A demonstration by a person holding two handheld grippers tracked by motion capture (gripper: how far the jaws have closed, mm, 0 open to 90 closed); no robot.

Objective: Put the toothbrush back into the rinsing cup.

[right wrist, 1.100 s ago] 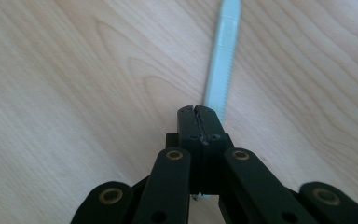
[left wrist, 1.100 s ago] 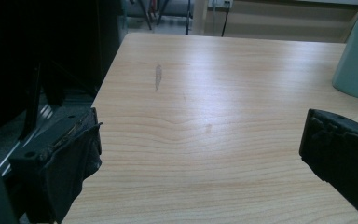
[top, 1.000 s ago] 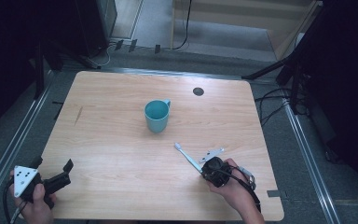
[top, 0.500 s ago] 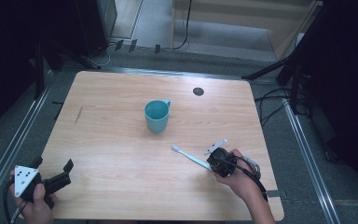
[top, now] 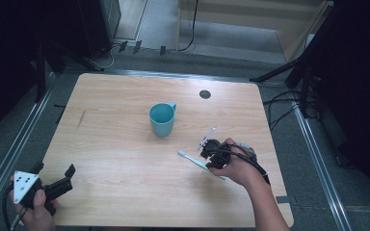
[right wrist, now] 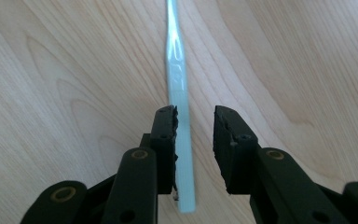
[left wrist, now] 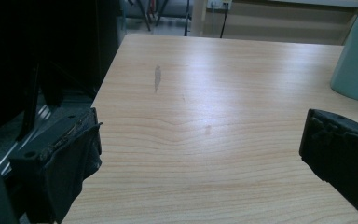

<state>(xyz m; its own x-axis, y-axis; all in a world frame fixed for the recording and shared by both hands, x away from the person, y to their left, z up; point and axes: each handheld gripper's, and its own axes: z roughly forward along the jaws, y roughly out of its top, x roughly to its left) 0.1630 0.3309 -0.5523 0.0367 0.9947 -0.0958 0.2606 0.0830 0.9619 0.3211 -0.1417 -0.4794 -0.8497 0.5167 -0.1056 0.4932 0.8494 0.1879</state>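
Since the earlier frames your right hand [top: 238, 166] has slid toward the right edge and turned, and the toothbrush [top: 198, 162] has come off the tongs and now lies flat on the wood, its head pointing toward the middle of the table.

The table [top: 120, 115] is pale wood with a small dark round spot [top: 204, 94] near its far edge and a faint grey smudge [top: 81, 119] on the left side. The teal mug [top: 162, 119] stands upright near the centre, handle turned toward the far right, well apart from both of your hands.

Your right tongs [top: 208, 150] sit low over the toothbrush handle. In the right gripper view the right tongs [right wrist: 195, 123] are narrowly parted, with the pale blue handle [right wrist: 179, 121] lying between the jaws, touching the left one and clear of the right one, so nothing is clamped.

Your left hand [top: 36, 207] holds the left tongs [top: 53, 174] at the near left corner. In the left gripper view the left tongs [left wrist: 200, 135] stand wide apart with bare wood between the jaws, and the mug [left wrist: 356, 58] shows at the upper right.
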